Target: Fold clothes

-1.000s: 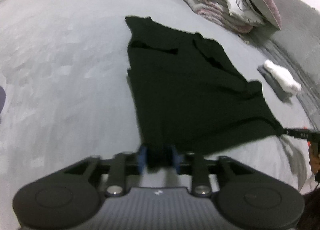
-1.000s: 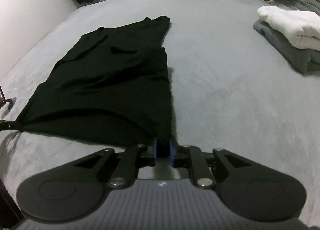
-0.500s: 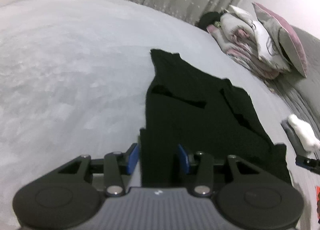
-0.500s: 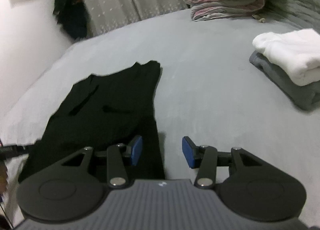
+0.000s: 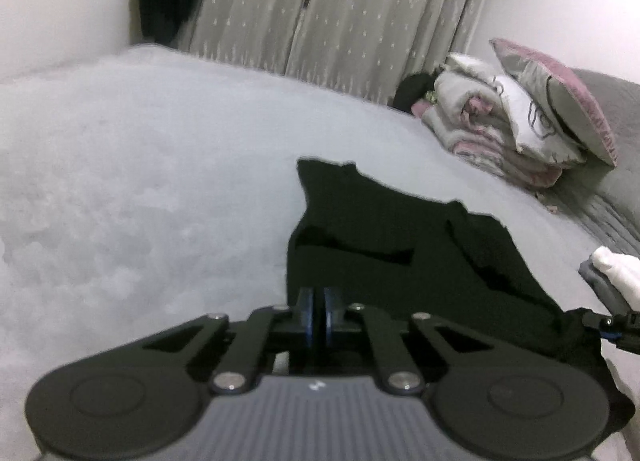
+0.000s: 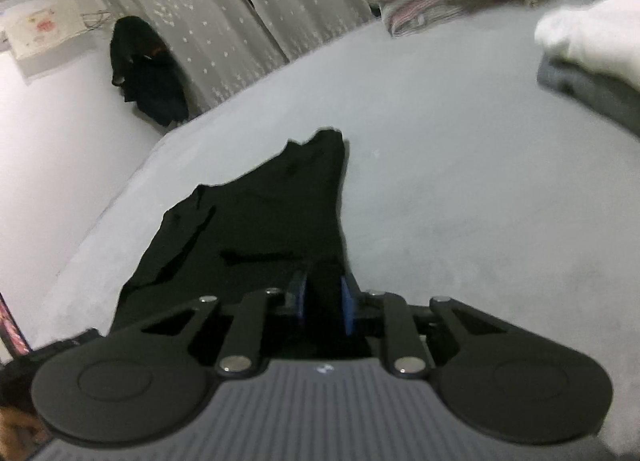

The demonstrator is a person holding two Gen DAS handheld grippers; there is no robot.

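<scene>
The left hand-held gripper (image 5: 319, 311) pinches the near hem of the black garment (image 5: 384, 245) spread on the grey bed (image 5: 140, 181). Stacked bedding (image 5: 500, 133) and a folded pile (image 6: 592, 65) sit rightward, well apart. The right hand-held gripper (image 6: 322, 303) clamps the hem's other corner.

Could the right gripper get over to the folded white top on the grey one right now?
Probably not yet. The right gripper is clamped on the black garment, so it must let go first. The grey bedspread towards the folded white top looks free.
</scene>
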